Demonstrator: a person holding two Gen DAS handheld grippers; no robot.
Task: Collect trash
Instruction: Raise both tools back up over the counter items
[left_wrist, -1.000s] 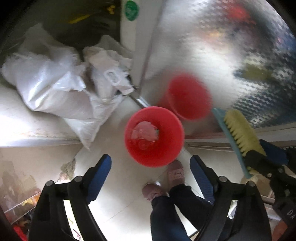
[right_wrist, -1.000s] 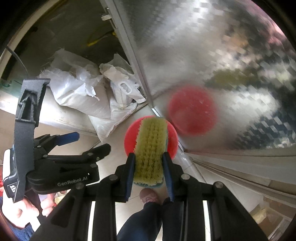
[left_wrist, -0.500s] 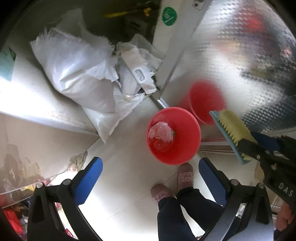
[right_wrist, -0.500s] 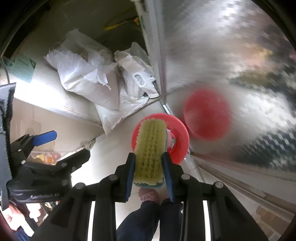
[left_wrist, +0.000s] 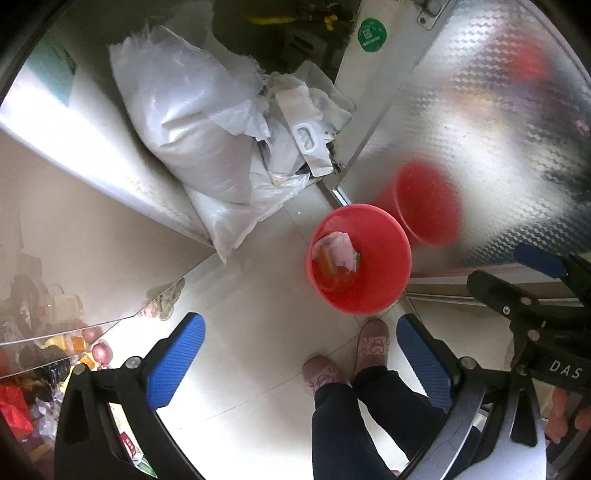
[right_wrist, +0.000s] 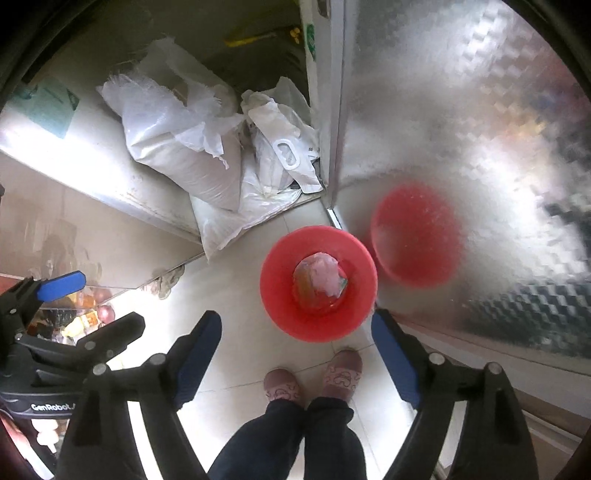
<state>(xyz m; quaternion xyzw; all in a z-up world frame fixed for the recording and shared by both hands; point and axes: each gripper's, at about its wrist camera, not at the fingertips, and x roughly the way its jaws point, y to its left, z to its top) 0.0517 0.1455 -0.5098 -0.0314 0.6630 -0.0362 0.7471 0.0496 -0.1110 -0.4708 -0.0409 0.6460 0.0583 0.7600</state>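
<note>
The left tool (left_wrist: 299, 325) points straight down at the floor (left_wrist: 240, 369). Its jaws have just been opening and now stand wide apart, with nothing between them. Ahead of its left finger, at the foot of a pale cabinet, lies a small crumpled scrap (left_wrist: 166, 299). It is too blurred to tell whether it is paper or cloth. Farther ahead, white sacks (left_wrist: 192, 122) slump in the corner.

The red bucket (left_wrist: 402, 254) stands on the floor ahead of this tool and off towards its right finger, just beyond the person's slippers (left_wrist: 373, 343). Inside it sits a bundle of trash (left_wrist: 338, 251), pinkish wrap over something orange, resting against the near-left wall.

Right of the bucket, a patterned metal panel (left_wrist: 480, 129) throws back a blurred red reflection (left_wrist: 424, 206) — a mirror image, not a second bucket.

The right tool (right_wrist: 295, 317) also points down. Its jaws have just been opening and hold nothing. In its own view the bucket sits squarely ahead between its two fingers, the bundle dead centre and roughly round, with no clear long axis.

So the right hand is the one lined up over the bucket, while the left is nearer the scrap. If that scrap is trash, the left tool looks better placed to fetch it — ahead and to its left.
</note>
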